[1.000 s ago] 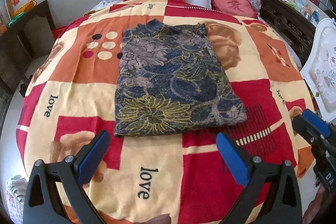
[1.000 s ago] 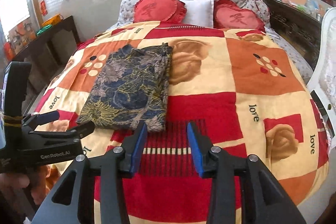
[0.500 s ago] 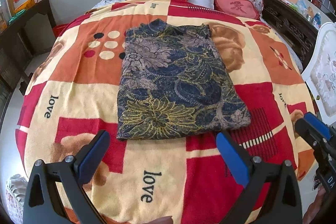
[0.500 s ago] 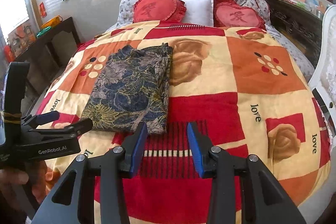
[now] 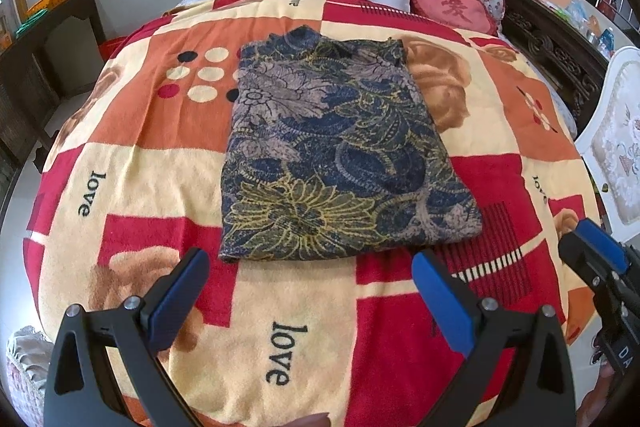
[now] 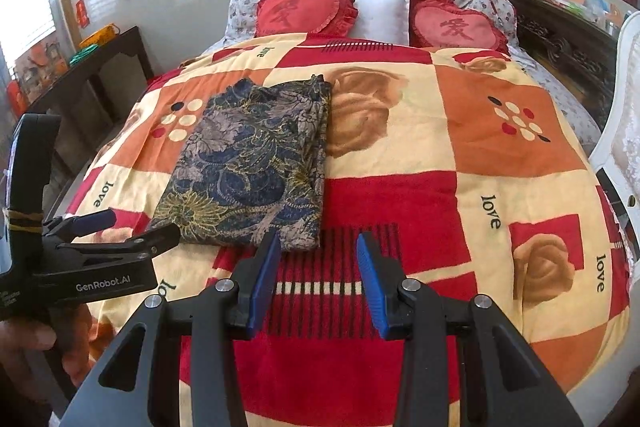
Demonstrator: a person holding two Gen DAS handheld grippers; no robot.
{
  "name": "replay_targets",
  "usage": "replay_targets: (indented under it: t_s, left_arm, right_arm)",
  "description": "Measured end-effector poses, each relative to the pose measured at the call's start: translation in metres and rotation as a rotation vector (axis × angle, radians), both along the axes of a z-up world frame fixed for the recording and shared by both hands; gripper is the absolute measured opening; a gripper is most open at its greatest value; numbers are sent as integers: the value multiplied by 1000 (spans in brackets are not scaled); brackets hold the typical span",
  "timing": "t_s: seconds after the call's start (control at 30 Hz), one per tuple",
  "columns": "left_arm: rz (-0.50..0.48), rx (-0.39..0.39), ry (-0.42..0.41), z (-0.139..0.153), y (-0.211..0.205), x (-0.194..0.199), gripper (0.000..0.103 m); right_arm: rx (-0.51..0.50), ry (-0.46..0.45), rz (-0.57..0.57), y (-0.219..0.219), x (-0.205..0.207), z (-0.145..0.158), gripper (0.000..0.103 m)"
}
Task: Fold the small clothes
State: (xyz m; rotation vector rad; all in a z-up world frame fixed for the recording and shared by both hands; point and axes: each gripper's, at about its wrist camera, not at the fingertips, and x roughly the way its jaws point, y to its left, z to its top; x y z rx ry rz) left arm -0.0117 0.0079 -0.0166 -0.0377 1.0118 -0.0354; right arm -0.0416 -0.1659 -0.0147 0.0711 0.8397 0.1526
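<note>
Nearest, the left tool [image 5: 306,291] hangs wide open and the right tool [image 6: 316,279] half open, both empty over the bed's fuzzy patchwork blanket [image 5: 132,167]. Just past their blue pads lies the folded floral garment [image 5: 328,155], a flat rectangle of thin printed cloth, with bare blanket all around it. Since a second ago the left view has edged closer. Beyond, heart-shaped red cushions [image 6: 304,9] flank a white pillow [image 6: 380,13].

Floral navy garment [image 5: 332,163] folded flat on blanket [image 5: 132,163].

Bare blanket [image 5: 280,327] below both claws; folded garment [image 5: 328,163] ahead, white chair [image 6: 624,131] crowding right edge
</note>
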Motion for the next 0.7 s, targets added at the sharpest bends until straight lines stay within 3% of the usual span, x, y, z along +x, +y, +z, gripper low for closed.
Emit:
replay_targets:
  t_s: [0.7]
  left_arm:
    - [6, -9, 24, -10, 2, 3, 103]
  right_arm:
    - [3, 4, -1, 3, 2, -3, 49]
